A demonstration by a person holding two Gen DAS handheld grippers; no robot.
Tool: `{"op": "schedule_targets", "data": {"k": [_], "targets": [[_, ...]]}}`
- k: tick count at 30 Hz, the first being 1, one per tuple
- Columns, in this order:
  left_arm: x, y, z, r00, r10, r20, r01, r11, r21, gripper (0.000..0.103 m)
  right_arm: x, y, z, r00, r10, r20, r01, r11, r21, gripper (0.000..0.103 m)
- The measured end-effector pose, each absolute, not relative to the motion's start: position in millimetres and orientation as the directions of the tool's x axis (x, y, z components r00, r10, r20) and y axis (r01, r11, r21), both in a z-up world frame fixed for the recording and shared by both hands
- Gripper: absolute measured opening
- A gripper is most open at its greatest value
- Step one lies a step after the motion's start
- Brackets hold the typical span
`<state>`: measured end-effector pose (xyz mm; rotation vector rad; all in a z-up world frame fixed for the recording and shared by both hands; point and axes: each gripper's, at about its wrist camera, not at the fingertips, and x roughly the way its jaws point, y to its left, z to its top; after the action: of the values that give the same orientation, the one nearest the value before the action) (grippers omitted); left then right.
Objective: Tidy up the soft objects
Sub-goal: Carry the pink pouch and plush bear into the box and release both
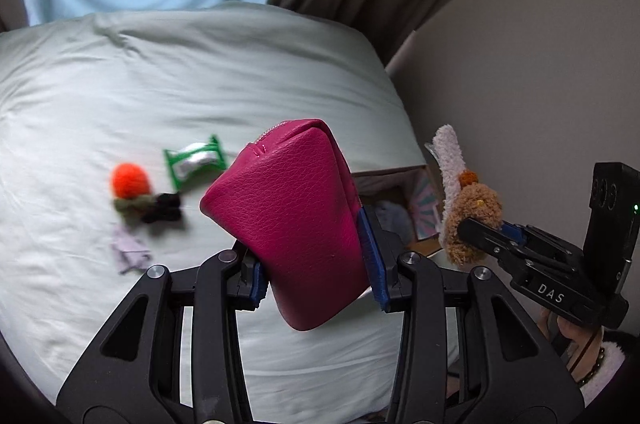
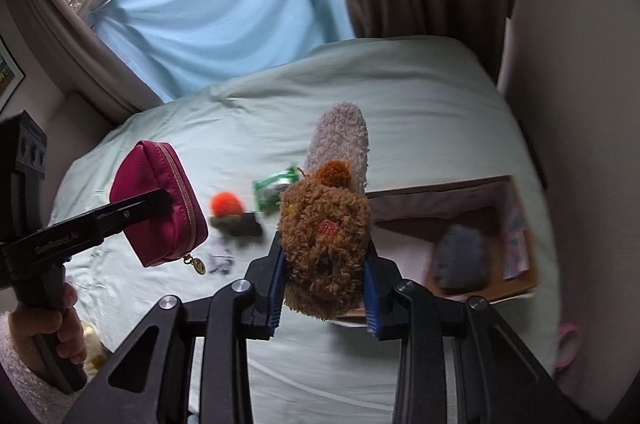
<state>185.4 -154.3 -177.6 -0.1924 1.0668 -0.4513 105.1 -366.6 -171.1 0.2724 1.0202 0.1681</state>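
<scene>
In the left wrist view, the left gripper (image 1: 318, 264) is clamped on a magenta leather pouch (image 1: 292, 220); its blue pads (image 1: 370, 256) press both sides of the pouch, which is lifted above the bed (image 1: 200, 71) and tilted, with the zipper edge pointing away from the camera. On the pale green sheet behind it lie an orange pompom (image 1: 130, 179) with a dark knitted piece below it, a green-and-white wrapper (image 1: 195, 161) just beside, and a small lilac cloth scrap (image 1: 130, 254) nearer to the camera. To the right, the right gripper (image 1: 486, 230) holds a brown fuzzy plush toy (image 1: 472, 220) with a white fluffy part standing up from it. Between both grippers, behind the pouch, an open cardboard box (image 1: 400, 191) is partly visible, with something grey and soft inside.

In the right wrist view, the right gripper (image 2: 324, 288) is closed around the brown fuzzy plush toy (image 2: 324, 236), held between the blue pads (image 2: 370, 296). Beyond it stands the cardboard box (image 2: 460, 191) on the bed (image 2: 400, 83), with a grey fluffy object (image 2: 462, 260) lying inside; the picture is blurred there. At the left, the left gripper (image 2: 164, 201) grips the magenta leather pouch (image 2: 160, 212) in the air over the sheet, its zipper pull hanging down. The orange pompom (image 2: 226, 203), the green-and-white wrapper (image 2: 274, 187) and the lilac cloth scrap (image 2: 220, 260) lie on the sheet between the pouch and the toy.
</scene>
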Motion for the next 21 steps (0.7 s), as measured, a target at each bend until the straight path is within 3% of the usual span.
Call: {"op": "schedule_targets", "data": {"k": [9,21], "targets": [[187.6,-253.8,-238.5,0.301,-0.424,-0.854,0.242,0.9,-0.362,0.036,121.2,-442.3,-220.7,0.417,0.264,-0.87,0.05,0.949,0.312,0.03],[204.8,-303.6,-334.7,0.131,-0.318,-0.939,0.278,0.921,-0.273,0.036,149.9,-475.6,-295.4,0.302,0.337,-0.892,0.145,0.908,0.393,0.03]]}}
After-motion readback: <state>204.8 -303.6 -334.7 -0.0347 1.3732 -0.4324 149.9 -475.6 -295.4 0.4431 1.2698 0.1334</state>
